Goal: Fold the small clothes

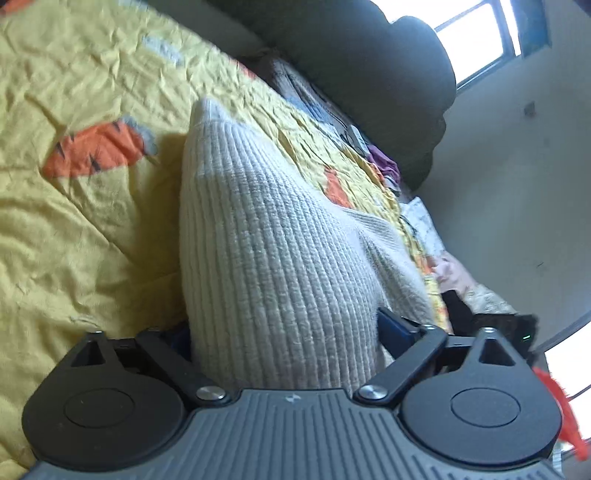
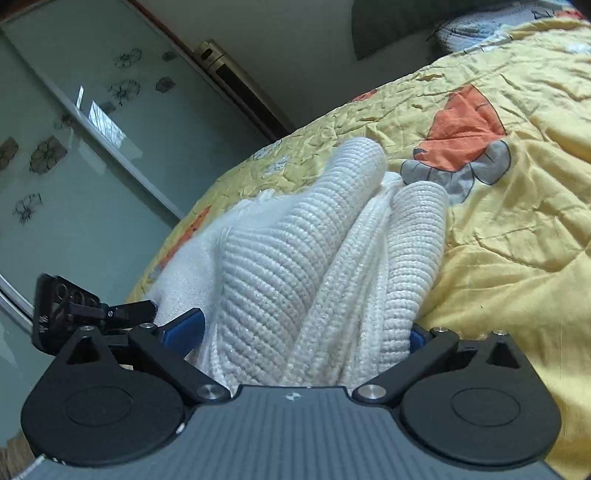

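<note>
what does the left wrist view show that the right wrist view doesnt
Only the left wrist view shows the window, a dark green cushion, a hand at the bed's edge and the left claw.

Only the right wrist view shows the glass doors with flower prints and the right claw; the other claw appears at its left edge.

Both show the white ribbed knit garment bunched between wide jaws, lying on the yellow quilt with orange carrots.

Home bedroom: bed with yellow carrot-print quilt (image 1: 74, 206), pillow (image 2: 469, 31), window (image 1: 476, 40), flower-patterned glass wardrobe doors (image 2: 74, 155).
</note>
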Available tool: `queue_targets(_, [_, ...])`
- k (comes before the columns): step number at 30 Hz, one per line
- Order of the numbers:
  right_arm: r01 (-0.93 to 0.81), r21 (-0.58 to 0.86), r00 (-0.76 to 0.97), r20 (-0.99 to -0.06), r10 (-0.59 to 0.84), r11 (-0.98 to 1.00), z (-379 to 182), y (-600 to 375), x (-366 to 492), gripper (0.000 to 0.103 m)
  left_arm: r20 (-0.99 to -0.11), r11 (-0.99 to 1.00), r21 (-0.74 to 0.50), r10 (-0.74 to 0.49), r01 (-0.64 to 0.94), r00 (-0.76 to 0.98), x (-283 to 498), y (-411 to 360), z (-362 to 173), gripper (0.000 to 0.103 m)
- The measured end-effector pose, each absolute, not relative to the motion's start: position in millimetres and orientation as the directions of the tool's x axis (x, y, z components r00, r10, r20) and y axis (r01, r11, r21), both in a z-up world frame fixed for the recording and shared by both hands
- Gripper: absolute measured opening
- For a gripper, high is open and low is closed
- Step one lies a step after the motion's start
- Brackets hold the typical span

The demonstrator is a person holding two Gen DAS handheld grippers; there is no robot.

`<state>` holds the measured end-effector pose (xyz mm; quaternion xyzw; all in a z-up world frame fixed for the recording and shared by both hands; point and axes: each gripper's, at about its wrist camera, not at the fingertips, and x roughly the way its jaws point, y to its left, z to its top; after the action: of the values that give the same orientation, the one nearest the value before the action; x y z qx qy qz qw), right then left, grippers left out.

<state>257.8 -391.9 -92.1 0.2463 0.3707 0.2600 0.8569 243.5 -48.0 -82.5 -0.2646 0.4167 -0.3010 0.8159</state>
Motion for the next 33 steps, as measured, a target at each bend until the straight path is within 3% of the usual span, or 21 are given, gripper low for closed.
queue_targets(2, [-0.256,0.609,0.599,-0.510,0.618,0.751,-88.7,-387.0,256.2,0.087,-0.504,0.703,-0.640,-0.689,0.311,0.521,232.6,-50.1,-75.3,0.074])
queue_targets(3, [-0.249,0.615,0.608,-0.501,0.615,0.748,-86.8,-388.8,254.0,0.074,-0.494,0.711,-0.621,-0.681,0.329,0.540,227.7,-49.9,-70.7,0.066])
queue_targets(5, [-0.242,0.627,0.627,-0.481,0.613,0.741,-82.6,-390.3,250.8,0.063,-0.488,0.731,-0.582,-0.665,0.357,0.566,220.4,-53.2,-60.8,0.062])
queue_targets(11, [-0.310,0.563,0.665,-0.448,0.598,0.766,-58.0,-374.5,244.8,0.057,-0.463,0.803,-0.426,-0.589,0.416,0.663,200.4,-55.3,-30.6,0.058])
queue_targets(15, [-0.357,0.553,0.675,-0.405,0.617,0.753,-50.5,-361.9,252.0,0.057,-0.469,0.832,-0.377,-0.551,0.407,0.690,203.9,-42.4,-16.9,0.060])
queue_targets(19, [-0.292,0.541,0.643,-0.499,0.580,0.789,-66.9,-343.7,272.6,0.061,-0.595,0.874,-0.371,-0.484,0.314,0.642,223.5,-37.3,-35.4,0.065])
queue_targets(21, [-0.260,0.517,0.652,-0.529,0.543,0.816,-73.2,-338.8,271.5,0.069,-0.591,0.871,-0.398,-0.482,0.286,0.647,220.9,-28.8,-39.8,0.070])
queue_targets(24, [-0.247,0.513,0.678,-0.515,0.525,0.822,-68.9,-346.0,255.6,0.070,-0.571,0.884,-0.381,-0.457,0.272,0.682,202.9,-20.9,-33.0,0.070])
queue_targets(29, [-0.250,0.424,0.715,-0.526,0.462,0.870,-54.7,-352.5,214.5,0.070,-0.528,0.944,-0.154,-0.328,0.292,0.783,148.5,-34.2,-15.8,0.072])
queue_targets(33, [-0.235,0.371,0.703,-0.573,0.421,0.898,-66.6,-349.6,201.7,0.082,-0.543,0.959,0.023,-0.226,0.283,0.809,129.8,-51.7,-28.8,0.082])
